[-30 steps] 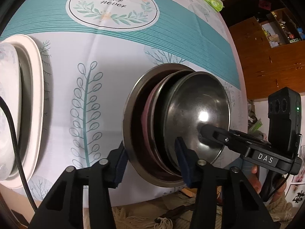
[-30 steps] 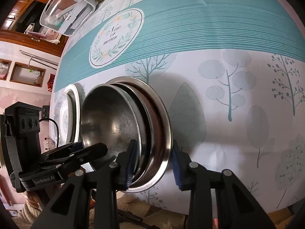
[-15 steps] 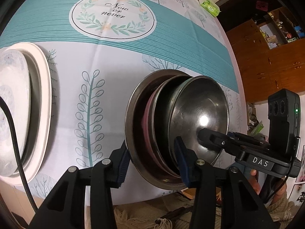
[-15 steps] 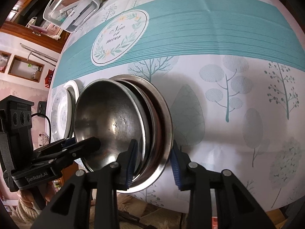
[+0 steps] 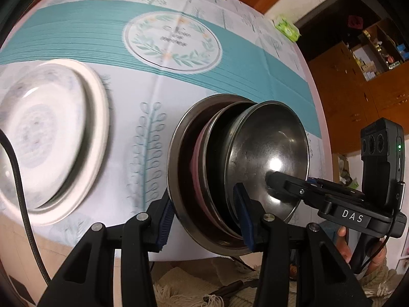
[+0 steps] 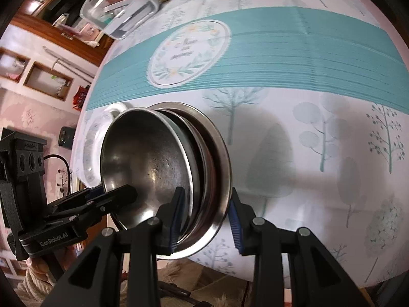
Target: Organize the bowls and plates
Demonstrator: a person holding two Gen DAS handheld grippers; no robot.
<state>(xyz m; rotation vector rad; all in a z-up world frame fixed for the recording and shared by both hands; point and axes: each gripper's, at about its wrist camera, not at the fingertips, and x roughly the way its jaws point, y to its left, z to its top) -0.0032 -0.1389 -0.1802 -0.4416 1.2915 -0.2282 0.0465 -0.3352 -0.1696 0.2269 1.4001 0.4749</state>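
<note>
A stack of steel dishes is held between both grippers above the table's front edge: a wide steel plate (image 5: 184,153) underneath, a pink dish (image 5: 198,158) and steel bowls, the top bowl (image 5: 271,140) shiny. My left gripper (image 5: 204,217) is shut on the stack's left rim. My right gripper (image 6: 204,217) is shut on its right rim (image 6: 222,179). A white plate with a white patterned bowl (image 5: 43,138) sits on the table to the left, also in the right wrist view (image 6: 92,140).
The tablecloth (image 5: 230,58) has a teal band and a round wreath print (image 5: 171,41). A clear plastic box (image 6: 120,5), a teal cup and a green packet (image 5: 286,26) stand at the far side. Wooden cabinets (image 5: 358,81) lie beyond.
Both grippers have lifted and drawn back with the stack; more of the far table shows now. The white plate and bowl appear nearer in the left wrist view.
</note>
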